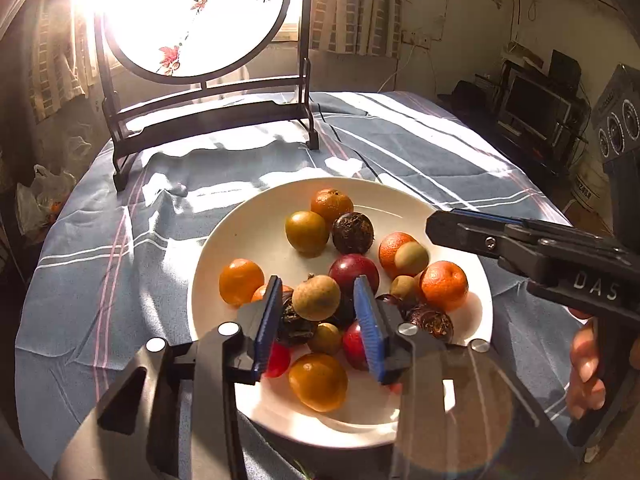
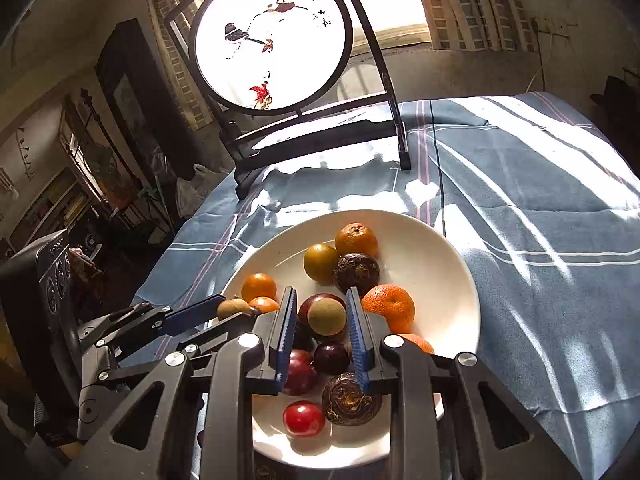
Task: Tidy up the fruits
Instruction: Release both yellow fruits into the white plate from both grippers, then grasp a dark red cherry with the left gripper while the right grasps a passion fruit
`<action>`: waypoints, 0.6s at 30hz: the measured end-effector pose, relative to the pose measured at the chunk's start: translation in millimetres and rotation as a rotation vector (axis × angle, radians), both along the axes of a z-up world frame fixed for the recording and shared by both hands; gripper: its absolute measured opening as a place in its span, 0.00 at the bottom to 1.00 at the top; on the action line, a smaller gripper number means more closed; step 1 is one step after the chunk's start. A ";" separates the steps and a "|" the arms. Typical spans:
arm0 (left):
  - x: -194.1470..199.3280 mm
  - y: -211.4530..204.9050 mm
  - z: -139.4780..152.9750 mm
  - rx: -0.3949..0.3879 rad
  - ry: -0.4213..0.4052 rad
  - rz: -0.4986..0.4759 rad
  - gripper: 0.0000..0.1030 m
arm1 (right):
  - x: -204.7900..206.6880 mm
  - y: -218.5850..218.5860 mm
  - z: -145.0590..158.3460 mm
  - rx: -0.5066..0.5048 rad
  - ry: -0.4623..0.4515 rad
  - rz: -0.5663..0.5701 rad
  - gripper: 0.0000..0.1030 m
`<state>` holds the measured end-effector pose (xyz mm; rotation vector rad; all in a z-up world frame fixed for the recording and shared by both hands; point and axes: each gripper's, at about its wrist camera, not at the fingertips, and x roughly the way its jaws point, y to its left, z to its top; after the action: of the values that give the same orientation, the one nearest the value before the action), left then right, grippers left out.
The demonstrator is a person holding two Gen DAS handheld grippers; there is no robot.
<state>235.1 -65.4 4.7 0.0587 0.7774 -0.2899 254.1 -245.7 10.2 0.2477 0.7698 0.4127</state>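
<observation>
— What's on the table?

— A white plate (image 1: 224,248) on a blue striped cloth (image 1: 120,240), heaped with small fruit. There are bright oranges (image 1: 444,285) with dimpled skin, smooth olive-green round ones (image 1: 307,233), dark wrinkled brown ones (image 1: 353,233), a glossy maroon one (image 1: 354,274) and a shiny red one (image 2: 304,418) near the front rim.

— And the tan one?

— A pale brown, matte fruit (image 1: 316,297) with a little stem stub sits high in the middle of the pile, in line with the gap of the left claw (image 1: 318,328). Its blue pads stand apart and neither presses on the fruit.

— The other claw?

— From its own camera the right claw (image 2: 322,336) also has its pads apart, with a second tan fruit (image 2: 326,315) seen between them, resting against a maroon one. I see no pad touching it. From the left camera that claw comes in from the right, above the plate's edge, with a hand (image 1: 586,368) on its grip.

— Anything behind?

— A round painted screen (image 2: 272,40) on a dark stand, brightly backlit by the window.
</observation>
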 end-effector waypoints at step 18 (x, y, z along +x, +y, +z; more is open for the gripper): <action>-111.6 33.7 -62.6 0.083 0.116 -0.023 0.69 | -140.0 -10.4 -50.6 -0.030 0.040 0.067 0.40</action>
<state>123.6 -31.8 -57.9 0.1302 0.9042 -0.2845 114.1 -256.1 -40.3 0.2027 0.8243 0.4605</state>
